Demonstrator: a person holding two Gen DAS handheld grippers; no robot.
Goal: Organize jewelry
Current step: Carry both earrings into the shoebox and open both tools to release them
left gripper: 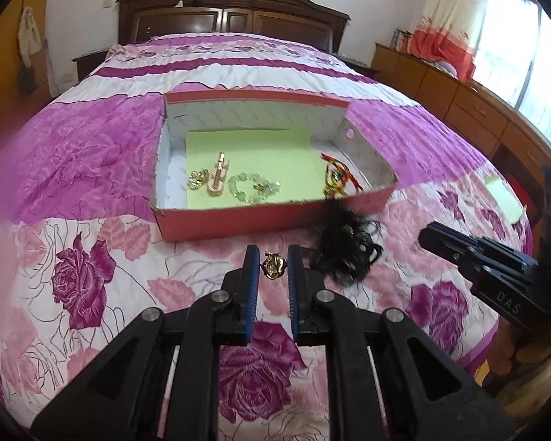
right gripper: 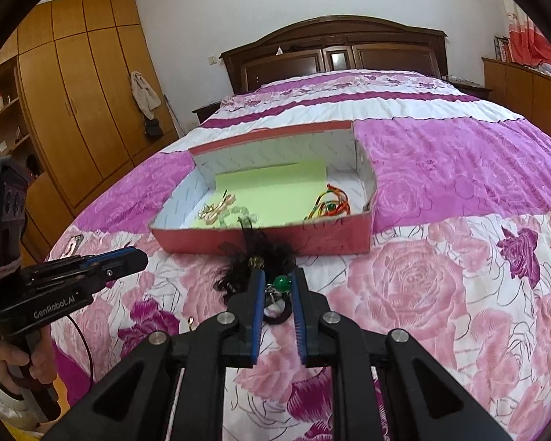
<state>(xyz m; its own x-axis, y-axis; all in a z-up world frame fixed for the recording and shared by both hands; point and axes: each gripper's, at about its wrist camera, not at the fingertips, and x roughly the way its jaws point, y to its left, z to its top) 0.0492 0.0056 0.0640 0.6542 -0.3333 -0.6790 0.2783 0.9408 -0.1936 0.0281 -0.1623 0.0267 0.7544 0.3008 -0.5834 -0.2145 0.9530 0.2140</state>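
Observation:
A red shoebox [left gripper: 238,222] with a white inside and green paper lining lies on the bed; it holds a gold brooch [left gripper: 198,180], a gold hair clip [left gripper: 218,176], a green bead bracelet [left gripper: 253,187] and a coloured cord [left gripper: 336,178]. Just in front of the box, my left gripper [left gripper: 273,259] is shut on a small gold ornament [left gripper: 273,266]. My right gripper [right gripper: 277,284] is shut on a hair tie with a green bead [right gripper: 283,281]. A black feathery piece [right gripper: 255,253] lies against the box's near wall, in front of the right gripper's fingertips.
The bed has a pink and purple rose quilt [left gripper: 92,169]. The shoebox [right gripper: 260,242] sits mid-bed. A loose green sheet [left gripper: 503,198] lies right of the box, a small silver clip [right gripper: 75,244] left of it. Wardrobe, dresser and headboard border the bed.

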